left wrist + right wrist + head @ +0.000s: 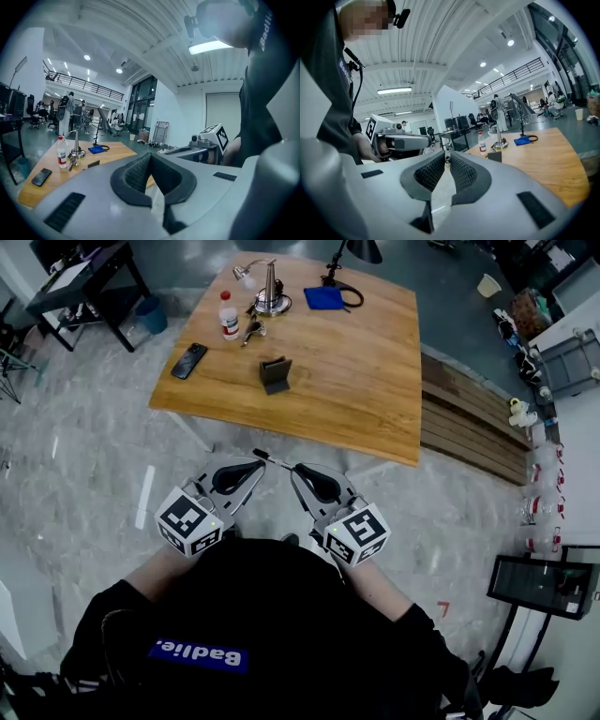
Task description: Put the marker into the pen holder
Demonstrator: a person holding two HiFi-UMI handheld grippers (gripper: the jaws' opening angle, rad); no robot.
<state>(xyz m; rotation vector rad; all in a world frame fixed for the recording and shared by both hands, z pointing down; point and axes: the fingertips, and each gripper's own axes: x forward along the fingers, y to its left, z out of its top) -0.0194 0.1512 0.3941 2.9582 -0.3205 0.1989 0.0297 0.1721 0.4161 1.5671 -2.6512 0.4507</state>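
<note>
Both grippers are held close to the person's body, over the floor short of the wooden table. My left gripper is shut with nothing in it. My right gripper is shut and empty too, its tip close beside the left one's. A small dark holder-like box stands mid-table. Near the bottle lies a small dark and silver item, which may be the marker; it is too small to tell.
On the table are a black phone, a plastic bottle, a metal cone on a round base, a blue cloth and a lamp base. A dark desk stands at the far left, shelving at the right.
</note>
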